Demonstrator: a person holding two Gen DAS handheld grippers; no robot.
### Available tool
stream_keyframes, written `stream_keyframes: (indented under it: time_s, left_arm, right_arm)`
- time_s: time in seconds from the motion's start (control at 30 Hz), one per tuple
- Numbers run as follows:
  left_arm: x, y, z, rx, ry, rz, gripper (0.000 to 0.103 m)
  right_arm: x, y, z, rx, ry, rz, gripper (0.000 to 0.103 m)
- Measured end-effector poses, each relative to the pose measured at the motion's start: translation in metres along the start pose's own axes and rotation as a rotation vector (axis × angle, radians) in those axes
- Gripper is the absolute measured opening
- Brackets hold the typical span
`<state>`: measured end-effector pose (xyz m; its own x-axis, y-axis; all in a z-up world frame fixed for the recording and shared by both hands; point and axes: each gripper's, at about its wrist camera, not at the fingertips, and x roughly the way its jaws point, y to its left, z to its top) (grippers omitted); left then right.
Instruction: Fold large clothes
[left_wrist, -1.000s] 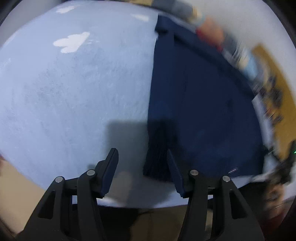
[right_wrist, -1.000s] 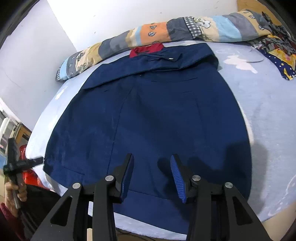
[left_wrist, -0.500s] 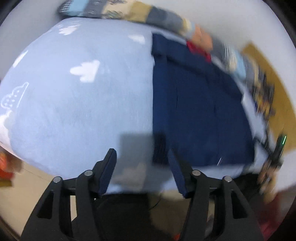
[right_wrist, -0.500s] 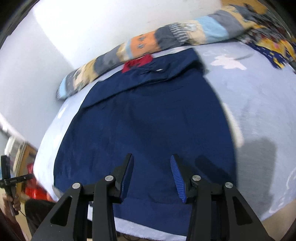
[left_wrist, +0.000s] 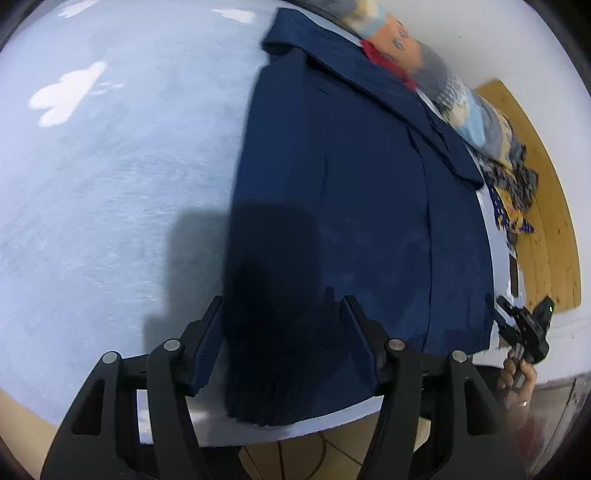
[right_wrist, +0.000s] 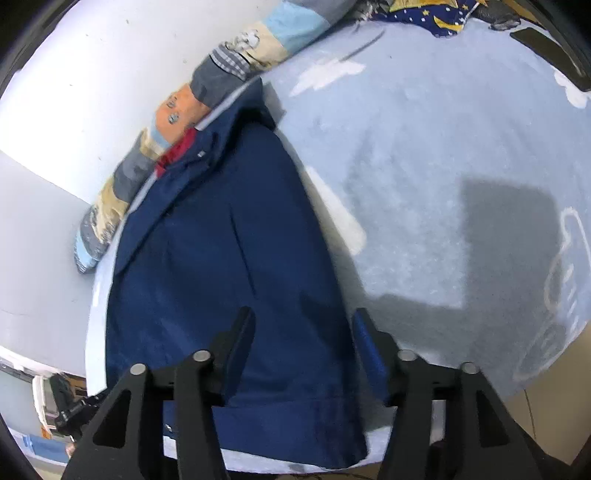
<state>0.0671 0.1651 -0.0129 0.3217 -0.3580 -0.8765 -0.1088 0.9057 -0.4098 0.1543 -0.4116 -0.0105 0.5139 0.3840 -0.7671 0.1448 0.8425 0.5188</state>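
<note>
The bed sheet is lying bare on both sides of your navy garment, giving you room. You are swinging outward to its near corners: the right gripper has just been widening, the left gripper slightly too, both seemingly empty above the hem.

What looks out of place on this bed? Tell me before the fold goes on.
Little stands out. The navy coat lies flat on the pale blue bedsheet, sleeves already folded in. Its hem reaches the near edge of the bed. A red garment pokes out from under the collar, against the patchwork pillow.
</note>
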Motion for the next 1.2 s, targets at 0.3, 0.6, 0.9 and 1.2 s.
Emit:
stream_keyframes:
  time_s: [0.3,0.6,0.9,1.2]
  left_arm:
    - [0.011,0.002,0.0,0.041,0.013,-0.012,0.061]
    - [0.019,-0.002,0.007,0.052,0.019,-0.039,0.065]
    - [0.026,-0.022,0.001,0.166,0.019,0.066,0.067]
    - [0.029,-0.023,0.001,0.16,0.049,-0.025,0.028]
  right_arm:
    - [0.017,0.002,-0.007,-0.032,0.076,-0.08,0.061]
    - [0.023,0.033,-0.029,-0.2,0.135,0.025,0.044]
    - [0.026,0.023,-0.033,-0.149,0.165,-0.019,0.036]
    - [0.032,0.024,-0.037,-0.166,0.141,-0.019,0.039]
